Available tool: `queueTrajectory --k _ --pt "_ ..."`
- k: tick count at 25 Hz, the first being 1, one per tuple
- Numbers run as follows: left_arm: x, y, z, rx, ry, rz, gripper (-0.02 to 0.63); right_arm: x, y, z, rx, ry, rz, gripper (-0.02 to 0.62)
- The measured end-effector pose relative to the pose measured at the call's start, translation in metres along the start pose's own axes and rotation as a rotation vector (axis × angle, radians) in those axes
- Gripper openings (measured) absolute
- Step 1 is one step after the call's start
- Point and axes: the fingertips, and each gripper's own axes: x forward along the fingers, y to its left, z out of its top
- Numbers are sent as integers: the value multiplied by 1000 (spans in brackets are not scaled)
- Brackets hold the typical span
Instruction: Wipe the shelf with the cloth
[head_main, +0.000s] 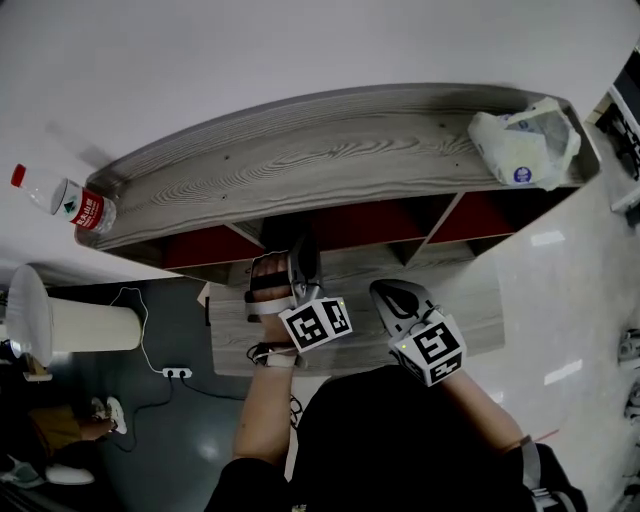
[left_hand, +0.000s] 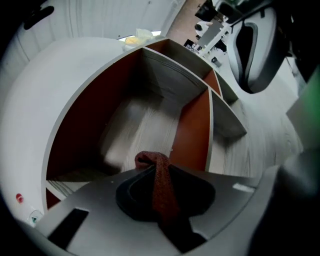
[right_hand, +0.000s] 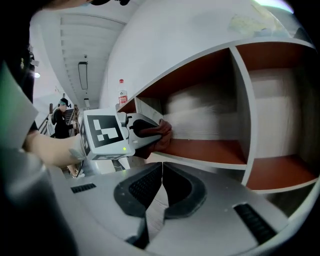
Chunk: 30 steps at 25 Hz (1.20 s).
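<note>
Cloth (left_hand: 161, 192), one, clamped in left gripper (left_hand: 155, 167); right gripper (right_hand: 161, 176) closed, empty; one shelf (head_main: 330, 150)

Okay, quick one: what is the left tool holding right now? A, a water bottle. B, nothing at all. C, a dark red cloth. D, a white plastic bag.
C: in the left gripper view the left tool is shut on the dark red cloth, which bunches out past its jaws.

Bright, even room light; glare on glossy pale floor (head_main: 548, 238). Heavy fisheye bend at edges, all views. Grey wood-grain shelf w/ red-brown compartments (right_hand: 200, 122): inside motion-blurred in right gripper view.
</note>
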Motion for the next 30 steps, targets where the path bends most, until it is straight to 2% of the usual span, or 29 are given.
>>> queueTrajectory --k 6,8,14,23,30 --pt "-7 7 -33 147 155 58 63 11 18 2 -11 1 59 -2" --pt "-9 8 -36 158 177 71 63 13 21 3 -12 -1 69 -2" --pt "-14 28 -33 154 188 122 63 15 23 3 -8 -2 83 -2" --pt "-27 103 -7 166 170 326 63 15 10 7 -3 -10 70 -2" --pt "-14 110 -9 202 211 347 63 18 2 10 -2 -12 66 -2"
